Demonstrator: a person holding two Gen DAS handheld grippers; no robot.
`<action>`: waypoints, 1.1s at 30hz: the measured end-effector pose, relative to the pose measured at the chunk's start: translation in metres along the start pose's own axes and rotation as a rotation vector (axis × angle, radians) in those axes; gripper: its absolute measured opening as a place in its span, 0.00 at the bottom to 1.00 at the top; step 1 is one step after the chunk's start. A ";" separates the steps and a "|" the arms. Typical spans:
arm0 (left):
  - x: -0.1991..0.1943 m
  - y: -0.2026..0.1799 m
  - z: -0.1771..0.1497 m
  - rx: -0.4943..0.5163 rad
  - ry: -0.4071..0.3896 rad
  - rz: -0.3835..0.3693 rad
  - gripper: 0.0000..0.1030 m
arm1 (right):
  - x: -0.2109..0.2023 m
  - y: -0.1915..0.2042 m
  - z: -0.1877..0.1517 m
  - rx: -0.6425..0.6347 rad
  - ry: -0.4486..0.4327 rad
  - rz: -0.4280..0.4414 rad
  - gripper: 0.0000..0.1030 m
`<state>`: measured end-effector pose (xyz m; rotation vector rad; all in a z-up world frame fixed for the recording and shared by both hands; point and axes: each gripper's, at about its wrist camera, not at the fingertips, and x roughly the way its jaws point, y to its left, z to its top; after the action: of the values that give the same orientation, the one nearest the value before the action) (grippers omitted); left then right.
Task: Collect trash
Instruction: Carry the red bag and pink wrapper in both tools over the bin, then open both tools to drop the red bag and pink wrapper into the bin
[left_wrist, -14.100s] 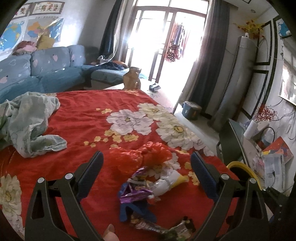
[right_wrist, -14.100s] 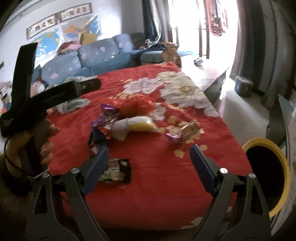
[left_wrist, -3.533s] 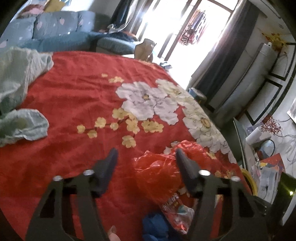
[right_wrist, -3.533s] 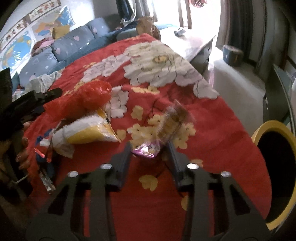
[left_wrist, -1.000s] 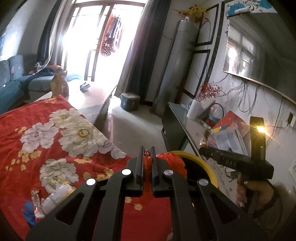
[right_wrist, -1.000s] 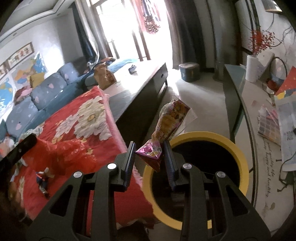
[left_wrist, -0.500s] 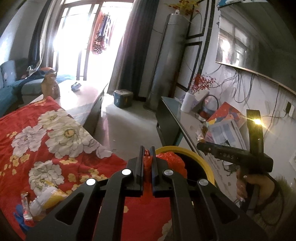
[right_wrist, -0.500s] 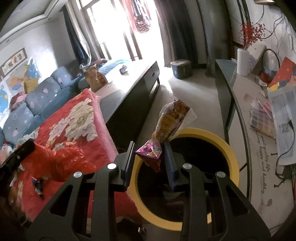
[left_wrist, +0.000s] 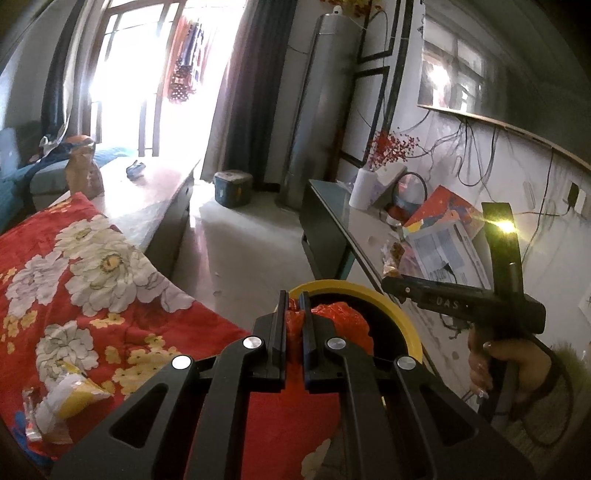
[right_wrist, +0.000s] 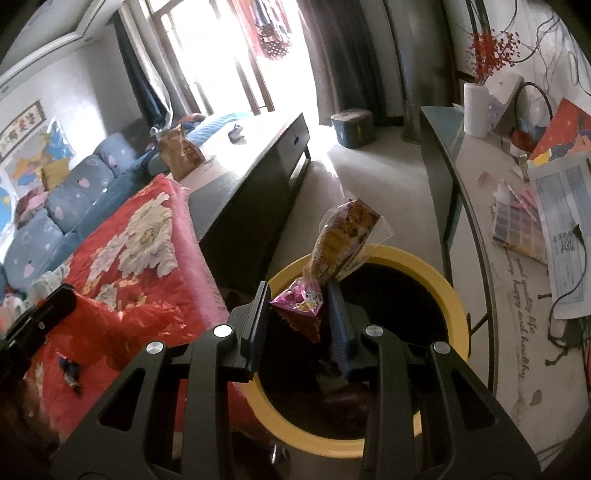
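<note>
Two handheld grippers hovered at one yellow-rimmed bin (right_wrist: 448, 291) beside a bed. The left gripper (left_wrist: 294, 306) was pinched tight on one red plastic bag (left_wrist: 341, 319), which hung over the bin's rim (left_wrist: 332, 286). The right gripper (right_wrist: 297, 302) was clamped on one clear snack wrapper (right_wrist: 341, 240) by its purple end, the wrapper standing above the bin's dark mouth. One hand (left_wrist: 506, 365) in a fur-cuffed sleeve gripped the right tool's handle. On the red floral bedspread (left_wrist: 110, 321) lay one yellow-and-white wrapper (left_wrist: 70, 398) with further scraps just beside it, too small to count.
</note>
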<state>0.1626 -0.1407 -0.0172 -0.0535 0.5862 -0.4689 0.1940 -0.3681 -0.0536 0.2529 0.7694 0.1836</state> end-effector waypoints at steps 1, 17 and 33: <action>0.002 -0.002 0.000 0.003 0.003 -0.001 0.05 | 0.001 -0.001 0.000 0.002 0.002 0.000 0.24; 0.038 -0.021 -0.008 0.040 0.060 -0.024 0.06 | 0.015 -0.014 -0.007 0.007 0.066 -0.005 0.27; 0.080 -0.034 -0.020 0.025 0.115 -0.048 0.51 | 0.016 -0.037 -0.009 0.071 0.060 -0.052 0.49</action>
<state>0.1965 -0.2048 -0.0694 -0.0165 0.6928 -0.5280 0.2011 -0.3976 -0.0811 0.2955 0.8426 0.1148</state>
